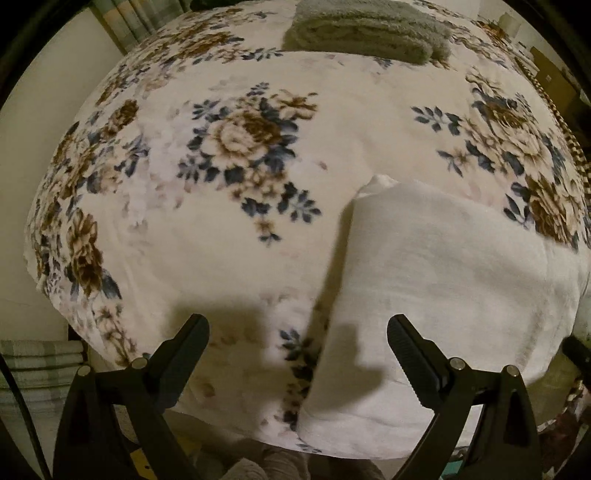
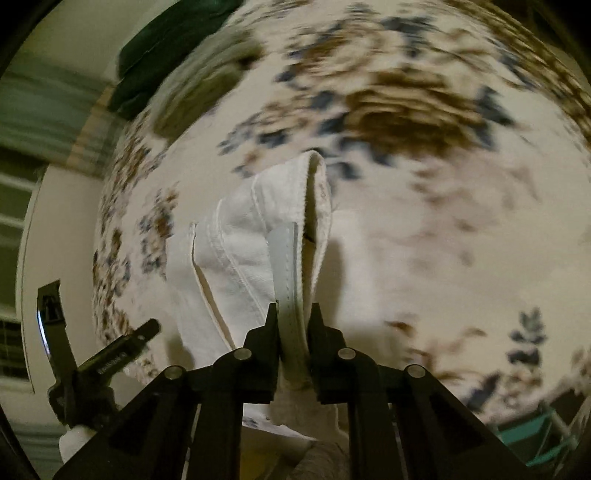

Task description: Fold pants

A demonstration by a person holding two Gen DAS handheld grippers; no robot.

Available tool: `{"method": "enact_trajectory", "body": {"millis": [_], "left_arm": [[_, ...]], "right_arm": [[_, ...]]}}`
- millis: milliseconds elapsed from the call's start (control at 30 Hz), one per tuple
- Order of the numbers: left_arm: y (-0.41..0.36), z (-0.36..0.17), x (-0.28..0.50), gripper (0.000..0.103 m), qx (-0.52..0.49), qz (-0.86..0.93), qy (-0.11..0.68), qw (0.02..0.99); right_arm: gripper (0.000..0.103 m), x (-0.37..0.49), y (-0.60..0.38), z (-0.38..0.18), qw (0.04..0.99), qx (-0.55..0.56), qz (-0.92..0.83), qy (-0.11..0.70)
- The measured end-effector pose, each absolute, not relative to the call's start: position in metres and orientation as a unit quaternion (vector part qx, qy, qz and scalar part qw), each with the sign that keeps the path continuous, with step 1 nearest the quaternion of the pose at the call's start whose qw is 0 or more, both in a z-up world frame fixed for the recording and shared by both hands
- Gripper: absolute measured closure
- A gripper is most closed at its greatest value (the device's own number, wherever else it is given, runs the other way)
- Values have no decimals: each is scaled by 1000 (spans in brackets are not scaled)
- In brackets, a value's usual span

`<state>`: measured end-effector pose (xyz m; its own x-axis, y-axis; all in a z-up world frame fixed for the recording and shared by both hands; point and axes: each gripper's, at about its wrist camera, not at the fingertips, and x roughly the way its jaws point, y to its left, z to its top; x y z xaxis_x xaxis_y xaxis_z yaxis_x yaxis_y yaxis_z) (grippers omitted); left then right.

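**White pants pinched in my right jaws above a floral bed**

My right gripper (image 2: 293, 317) has its jaws closed on a thick folded edge of the white pants (image 2: 255, 254). The cloth rises between my two black fingers, with stitched seams and a hem edge showing just beyond them. This view is blurred, so finer detail of the fabric is hard to tell.

My left gripper (image 1: 297, 332) holds nothing. Its jaws stand wide apart above the floral blanket (image 1: 184, 221), which is cream with brown and blue flowers and covers the bed. From this side the pants (image 1: 443, 277) lie as a broad white sheet over the near right part of the blanket, reaching the bed's near edge; my right-hand finger is over the cloth.

At the far end of the bed a folded grey-green towel (image 1: 365, 33) rests on the blanket, well apart from the pants. No containers are in view.
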<state>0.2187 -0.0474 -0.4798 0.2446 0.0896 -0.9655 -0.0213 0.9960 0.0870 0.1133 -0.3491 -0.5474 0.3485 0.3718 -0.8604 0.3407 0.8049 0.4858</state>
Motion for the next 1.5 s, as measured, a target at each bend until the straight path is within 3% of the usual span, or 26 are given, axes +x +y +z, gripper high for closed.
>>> {"method": "enact_trajectory", "body": {"millis": [100, 233, 300, 333, 433, 600, 667, 700, 733, 800, 867, 1067, 1167, 1200, 1233, 1267, 1300, 1333, 1500], "left_arm": [[-52, -489, 222, 4, 29, 28, 620, 784], [-56, -499, 230, 4, 23, 16, 630, 776], [-58, -502, 240, 4, 17, 9, 632, 775], [-59, -504, 244, 4, 12, 5, 633, 774], [-65, -510, 262, 4, 3, -8, 635, 773], [-79, -531, 295, 4, -12, -37, 649, 760], [-79, -542, 304, 21, -39, -56, 658, 750], [-78, -545, 308, 44, -59, -70, 659, 747], [-79, -547, 311, 66, -69, -78, 658, 746], [-81, -547, 314, 69, -66, -76, 656, 748], [-77, -549, 316, 71, -75, -70, 652, 751], [-65, -556, 316, 66, -99, -65, 658, 743], [-74, -537, 305, 58, -68, -70, 648, 755], [-73, -530, 300, 42, -63, -70, 648, 756], [-72, -525, 295, 15, -64, -71, 646, 757], [-69, -520, 289, 4, -65, -70, 643, 760], [-67, -515, 281, 0, -68, -74, 639, 763], [-66, -513, 273, 0, -64, -77, 639, 762], [-56, -533, 236, 0, -54, -73, 663, 743]], "right_arm": [[88, 96, -383, -572, 738, 333, -32, 586], [67, 96, -409, -619, 694, 364, -37, 620], [62, 99, -416, -615, 698, 375, -39, 609], [48, 101, -418, -611, 704, 377, -40, 600], [26, 109, -426, -595, 726, 388, -41, 567], [25, 142, -428, -622, 707, 389, -18, 591], [27, 148, -431, -634, 701, 403, -1, 589], [40, 150, -431, -637, 700, 409, 4, 586], [62, 151, -432, -637, 703, 414, 10, 578], [87, 152, -427, -626, 720, 377, -3, 582], [91, 153, -421, -612, 739, 345, -2, 579], [92, 174, -415, -604, 756, 279, -2, 593], [85, 179, -424, -623, 722, 300, 9, 624], [78, 178, -427, -622, 718, 312, 15, 622], [58, 174, -430, -621, 714, 324, 21, 620], [44, 168, -433, -618, 710, 338, 28, 617], [18, 158, -437, -614, 710, 356, 37, 607], [14, 144, -439, -611, 708, 373, 43, 598], [14, 77, -436, -636, 655, 468, 28, 592]]}}
